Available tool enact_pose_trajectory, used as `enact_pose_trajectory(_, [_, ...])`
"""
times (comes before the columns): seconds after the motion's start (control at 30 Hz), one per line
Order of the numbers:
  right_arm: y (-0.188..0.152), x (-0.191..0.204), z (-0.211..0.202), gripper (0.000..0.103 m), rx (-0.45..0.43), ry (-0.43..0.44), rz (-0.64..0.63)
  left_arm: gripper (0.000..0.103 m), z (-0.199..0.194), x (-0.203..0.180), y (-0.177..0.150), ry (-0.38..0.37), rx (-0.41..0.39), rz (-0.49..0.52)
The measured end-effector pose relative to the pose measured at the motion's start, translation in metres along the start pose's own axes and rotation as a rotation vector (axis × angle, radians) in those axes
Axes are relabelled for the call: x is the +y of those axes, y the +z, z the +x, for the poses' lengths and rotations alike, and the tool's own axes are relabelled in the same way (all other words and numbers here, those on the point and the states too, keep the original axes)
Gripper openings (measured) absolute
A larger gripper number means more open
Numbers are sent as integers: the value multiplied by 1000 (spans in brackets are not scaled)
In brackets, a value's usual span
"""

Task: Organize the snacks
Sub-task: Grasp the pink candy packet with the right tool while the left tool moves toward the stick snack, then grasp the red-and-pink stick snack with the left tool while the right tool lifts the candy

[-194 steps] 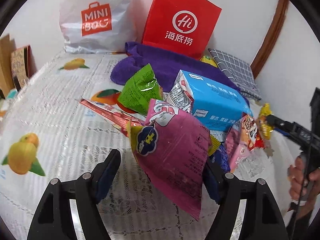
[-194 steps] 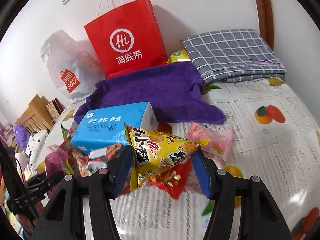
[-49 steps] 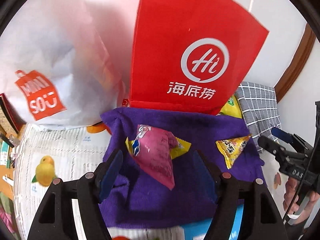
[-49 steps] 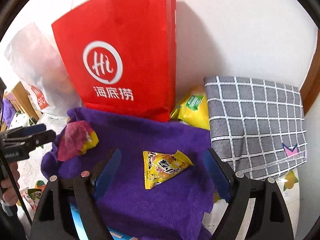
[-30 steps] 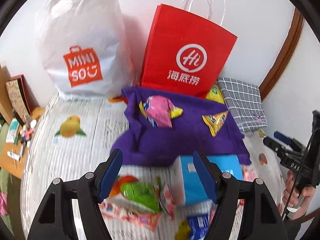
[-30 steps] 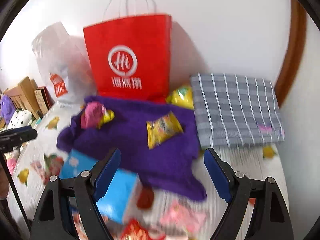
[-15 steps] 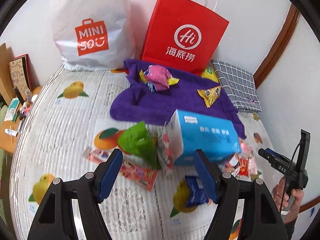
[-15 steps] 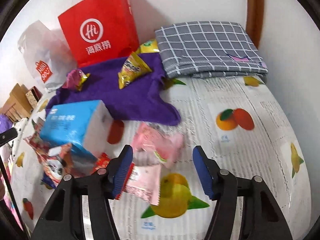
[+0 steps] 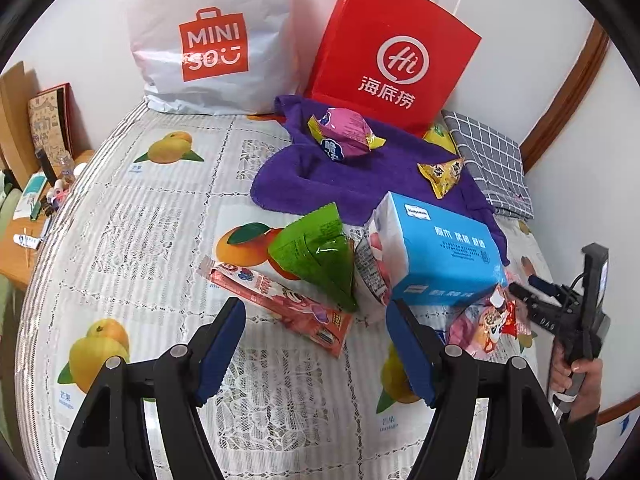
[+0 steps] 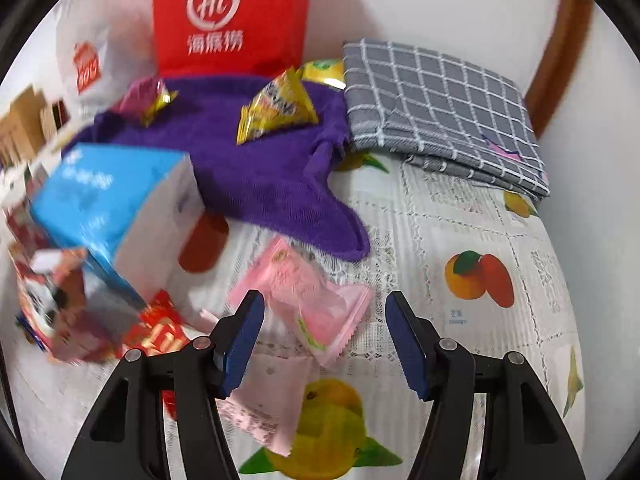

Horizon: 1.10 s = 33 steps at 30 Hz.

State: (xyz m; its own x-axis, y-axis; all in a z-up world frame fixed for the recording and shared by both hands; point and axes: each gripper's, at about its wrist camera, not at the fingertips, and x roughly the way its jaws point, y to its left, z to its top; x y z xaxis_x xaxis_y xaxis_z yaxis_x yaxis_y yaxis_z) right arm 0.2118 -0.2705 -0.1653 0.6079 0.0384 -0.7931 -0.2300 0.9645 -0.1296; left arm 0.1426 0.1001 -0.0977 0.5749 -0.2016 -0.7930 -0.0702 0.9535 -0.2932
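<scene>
A purple towel (image 9: pixel 340 176) (image 10: pixel 260 168) holds a magenta snack (image 9: pixel 344 136) (image 10: pixel 144 98) and a yellow triangular snack (image 9: pixel 440 172) (image 10: pixel 276 112). In front of it lie a blue box (image 9: pixel 440 252) (image 10: pixel 108 200), a green triangular bag (image 9: pixel 316 252) and a long red packet (image 9: pixel 280 300). My left gripper (image 9: pixel 316 320) hangs open just above the red packet's near end. My right gripper (image 10: pixel 324 304) (image 9: pixel 524 285) is open low over a pink packet (image 10: pixel 304 292), which lies between its fingers untouched. A second pink packet (image 10: pixel 268 400) lies below it.
A red paper bag (image 9: pixel 392 52) and a white plastic bag (image 9: pixel 212 40) stand against the back wall. A folded grey checked cloth (image 10: pixel 440 100) lies at the back right. Small red packs (image 10: pixel 160 332) crowd the box. The fruit-print tablecloth (image 9: pixel 140 220) ends at a wooden side table (image 9: pixel 20 252).
Both grippers have pulled back from the towel and sunk toward the loose snacks. The right jaws stand narrower than a second ago, with the pink packet now between them.
</scene>
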Motion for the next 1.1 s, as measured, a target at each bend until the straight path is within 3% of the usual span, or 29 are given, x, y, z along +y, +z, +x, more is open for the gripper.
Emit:
enact_pose_trajectory(0.1, [2, -1, 7, 62, 4, -17, -18, 71, 2, -2, 1, -12, 4, -1])
enact_pose_trajectory(0.37, [14, 4, 29, 64, 40, 32, -64, 71, 8, -7, 2, -18, 13, 12])
enact_pose_trajectory(0.47, [14, -2, 29, 34, 38, 89, -20, 71, 8, -4, 1, -20, 16, 5])
enact_pose_trajectory(0.9, [-13, -30, -33, 33, -69, 91, 182, 71, 9, 18, -10, 25, 18, -10])
enact_pose_trajectory(1.1, [-44, -21, -53, 33, -72, 100, 201, 71, 30, 28, -12, -23, 48, -88])
